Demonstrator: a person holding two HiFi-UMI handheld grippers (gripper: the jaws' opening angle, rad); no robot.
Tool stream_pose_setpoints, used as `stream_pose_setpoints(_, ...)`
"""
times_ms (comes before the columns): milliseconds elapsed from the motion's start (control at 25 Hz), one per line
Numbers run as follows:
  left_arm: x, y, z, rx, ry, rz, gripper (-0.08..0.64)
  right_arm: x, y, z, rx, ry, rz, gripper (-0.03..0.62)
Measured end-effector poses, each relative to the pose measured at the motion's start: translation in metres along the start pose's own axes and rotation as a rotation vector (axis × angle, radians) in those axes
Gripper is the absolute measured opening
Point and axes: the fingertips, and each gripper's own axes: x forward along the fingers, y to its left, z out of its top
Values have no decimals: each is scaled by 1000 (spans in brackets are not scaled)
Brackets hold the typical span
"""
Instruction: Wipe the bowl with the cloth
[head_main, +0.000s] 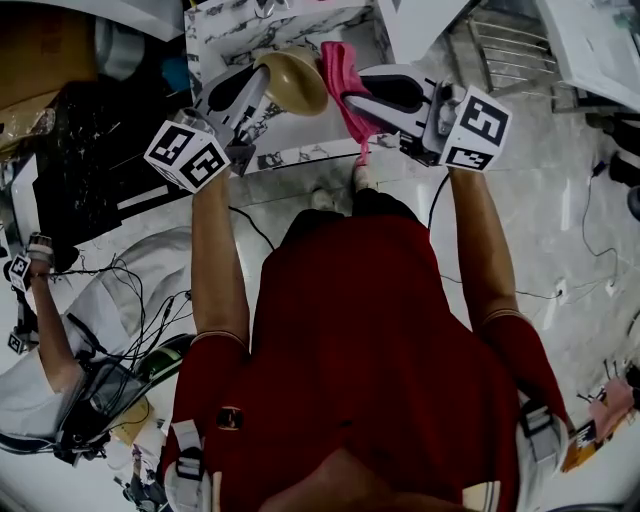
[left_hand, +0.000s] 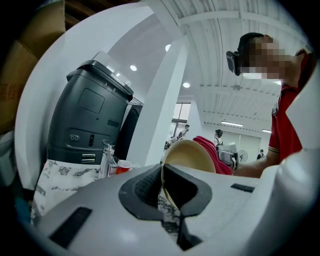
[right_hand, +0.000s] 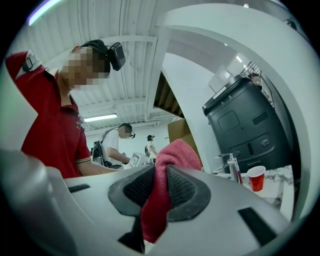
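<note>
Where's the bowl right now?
Head view, upper centre: the bowl is held over the marble counter, its rim clamped in the left gripper. The pink cloth, held in the right gripper, is just to its right.

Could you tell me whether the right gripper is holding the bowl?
No, the right gripper grips the pink cloth, while the left gripper holds the bowl by its rim.

Upper middle of the head view: the bowl (head_main: 295, 80) lies just left of the cloth (head_main: 340, 75), perhaps touching it, both over the counter (head_main: 225, 35). A cup (right_hand: 256, 177) stands on it, lower right of the right gripper view.
</note>
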Motion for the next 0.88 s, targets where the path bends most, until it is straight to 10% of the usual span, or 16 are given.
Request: stream_pose_setpoints(880, 15, 32, -46, -72, 236, 219, 20, 14, -52, -35, -249, 290, -360, 69)
